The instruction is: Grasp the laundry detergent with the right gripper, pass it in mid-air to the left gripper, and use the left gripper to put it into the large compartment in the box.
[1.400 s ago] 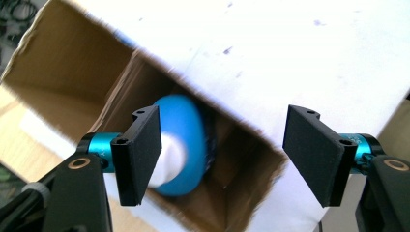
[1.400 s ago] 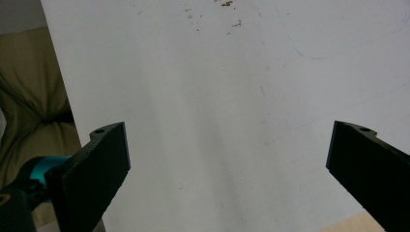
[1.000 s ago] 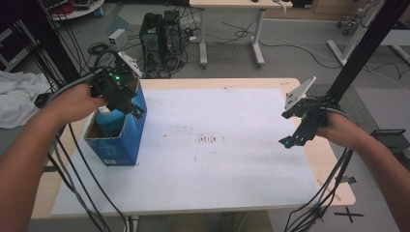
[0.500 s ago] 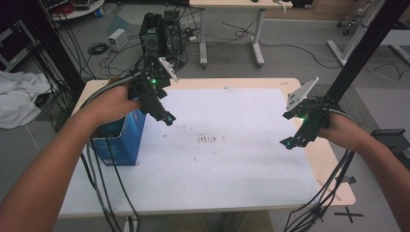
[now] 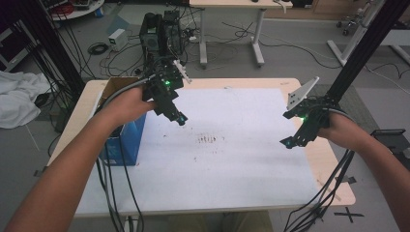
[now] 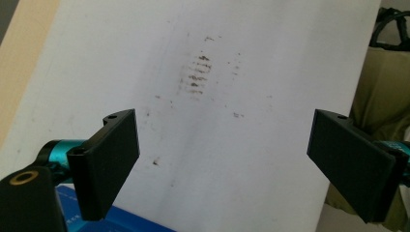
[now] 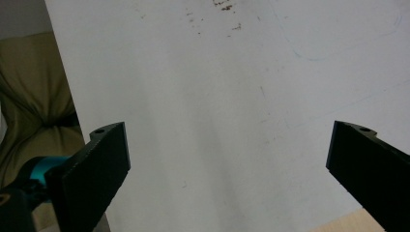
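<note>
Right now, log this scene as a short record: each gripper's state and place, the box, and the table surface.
left gripper: jaws wide open, nothing between them, over the white sheet just right of the box
right gripper: jaws open, empty, near the sheet's right edge
blue cardboard box: top open, at the table's left side, partly under the left forearm
white sheet: covers most of the table
brown smudges: mid-sheet, between the two grippers

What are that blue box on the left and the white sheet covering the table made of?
The blue box looks like cardboard: its open flaps show a plain brown inside and the outside is printed matte blue. The white sheet looks like paper or thin board, matte and flat, marked with brownish smudges; which one is hard to tell. Beneath it, the table edge looks like pale wood laminate.
</note>
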`<state>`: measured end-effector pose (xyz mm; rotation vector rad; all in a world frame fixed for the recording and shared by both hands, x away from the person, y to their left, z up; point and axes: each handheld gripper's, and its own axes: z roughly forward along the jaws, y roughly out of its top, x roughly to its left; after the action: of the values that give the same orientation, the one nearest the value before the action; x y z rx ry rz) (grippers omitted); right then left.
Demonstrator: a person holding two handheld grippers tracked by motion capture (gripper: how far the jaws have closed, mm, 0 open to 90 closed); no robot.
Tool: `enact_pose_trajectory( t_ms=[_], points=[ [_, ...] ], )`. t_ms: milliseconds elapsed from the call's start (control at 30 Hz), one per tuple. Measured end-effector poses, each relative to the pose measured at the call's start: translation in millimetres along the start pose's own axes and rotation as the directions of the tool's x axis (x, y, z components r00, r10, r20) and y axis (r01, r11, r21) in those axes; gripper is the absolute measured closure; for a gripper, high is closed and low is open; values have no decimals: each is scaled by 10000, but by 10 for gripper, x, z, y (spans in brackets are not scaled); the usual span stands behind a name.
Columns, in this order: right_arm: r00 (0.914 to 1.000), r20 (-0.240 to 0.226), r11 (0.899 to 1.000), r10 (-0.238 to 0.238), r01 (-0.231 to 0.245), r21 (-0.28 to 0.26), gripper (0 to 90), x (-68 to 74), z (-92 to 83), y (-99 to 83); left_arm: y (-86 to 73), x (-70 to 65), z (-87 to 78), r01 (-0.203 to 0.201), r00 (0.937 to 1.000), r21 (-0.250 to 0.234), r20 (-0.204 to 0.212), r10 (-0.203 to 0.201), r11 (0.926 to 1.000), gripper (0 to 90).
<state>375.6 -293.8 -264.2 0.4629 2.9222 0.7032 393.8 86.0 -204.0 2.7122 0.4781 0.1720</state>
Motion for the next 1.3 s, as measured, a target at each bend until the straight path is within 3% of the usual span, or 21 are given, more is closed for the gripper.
enact_pose_trajectory(
  t_ms=[233,500,633,900,967,1033,1067,1100,1200,1233,1300],
  points=[
    [10000,-44,10000,30,-30,26,7,-17,13,14,96,68,126,98,10000,-239,-8,-98,9997,114],
    [9998,-100,9998,150,-149,114,8,-52,43,33,194,97,289,-63,10000,-31,2,63,10000,114],
    [9998,-173,9999,81,-79,116,8,-61,59,46,240,107,332,47,10000,-79,-28,-47,10000,114],
    [9998,-171,9998,110,-108,141,8,-67,68,60,283,164,377,-133,9999,53,-60,133,9999,114],
    [9998,-198,9999,77,-74,128,7,-73,75,60,282,162,403,56,10000,-100,-34,-57,9999,114],
    [9997,-236,9999,10,-7,133,8,-76,81,61,283,181,417,-138,9999,-25,-23,138,9999,114],
    [9997,-197,9997,124,-120,201,7,-70,77,59,287,175,424,5,10000,-2,31,-5,10000,114],
    [9997,-224,9997,96,-91,208,8,-77,78,58,289,192,422,-136,9999,122,80,135,9998,114],
    [9996,-265,9997,104,-98,205,8,-86,85,55,288,199,437,-160,9998,64,90,160,9999,114],
    [9995,-299,9998,58,-53,167,7,-91,92,57,285,184,448,-3,10000,-110,62,4,9999,114],
    [9997,-255,9997,52,-45,238,7,-94,93,61,284,183,442,-58,9999,-4,134,58,10000,114]
  ],
)
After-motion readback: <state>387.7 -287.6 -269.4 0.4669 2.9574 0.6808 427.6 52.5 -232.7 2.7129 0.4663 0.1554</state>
